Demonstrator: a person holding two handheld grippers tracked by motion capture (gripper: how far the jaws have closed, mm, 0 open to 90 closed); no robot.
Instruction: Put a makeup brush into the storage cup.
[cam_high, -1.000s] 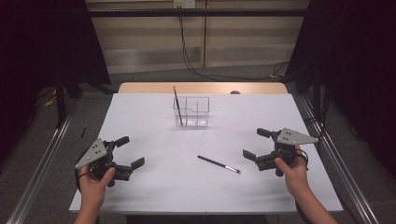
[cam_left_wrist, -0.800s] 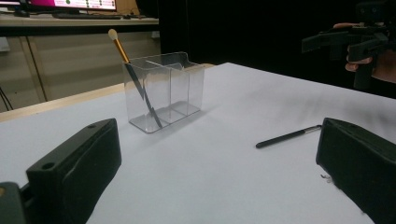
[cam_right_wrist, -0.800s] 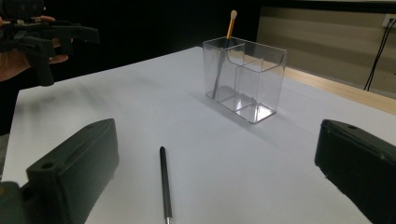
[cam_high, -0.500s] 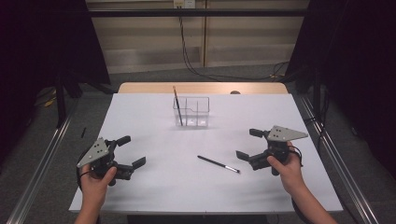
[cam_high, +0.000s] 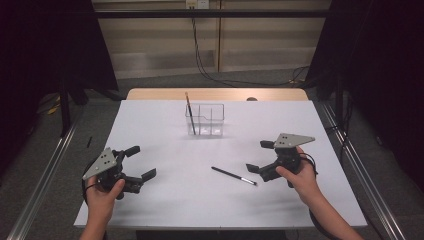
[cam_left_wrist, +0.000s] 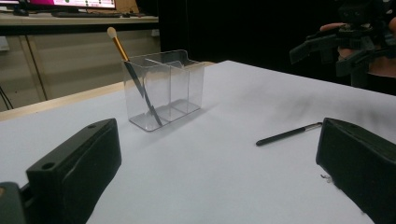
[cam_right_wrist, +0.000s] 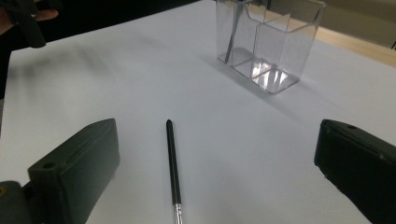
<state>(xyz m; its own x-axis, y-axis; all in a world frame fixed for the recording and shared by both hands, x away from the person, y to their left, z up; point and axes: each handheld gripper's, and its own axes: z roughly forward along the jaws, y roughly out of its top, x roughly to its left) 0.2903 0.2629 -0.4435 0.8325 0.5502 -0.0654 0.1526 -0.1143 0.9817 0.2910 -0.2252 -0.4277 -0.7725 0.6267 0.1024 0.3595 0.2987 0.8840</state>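
A thin black brush (cam_high: 233, 175) (cam_left_wrist: 288, 134) (cam_right_wrist: 172, 166) lies flat on the white table (cam_high: 165, 135), just left of my right gripper (cam_high: 259, 156), which stands open with nothing between its jaws. A clear divided holder (cam_high: 205, 120) (cam_left_wrist: 163, 87) (cam_right_wrist: 268, 42) stands at mid-table toward the far side. In its left compartment leans a second brush (cam_high: 190, 113) (cam_left_wrist: 133, 74) with a gold ferrule and pale tip. My left gripper (cam_high: 140, 162) hovers open near the front left, apart from both brushes.
Metal rails (cam_high: 42, 180) run along both sides of the table. A wooden strip (cam_high: 215, 94) edges the far side, with cables (cam_high: 210, 55) hanging behind. Dark curtains flank the room.
My right gripper has shifted left and slightly nearer, closing in on the lying brush. The left gripper and both brushes have stayed put.
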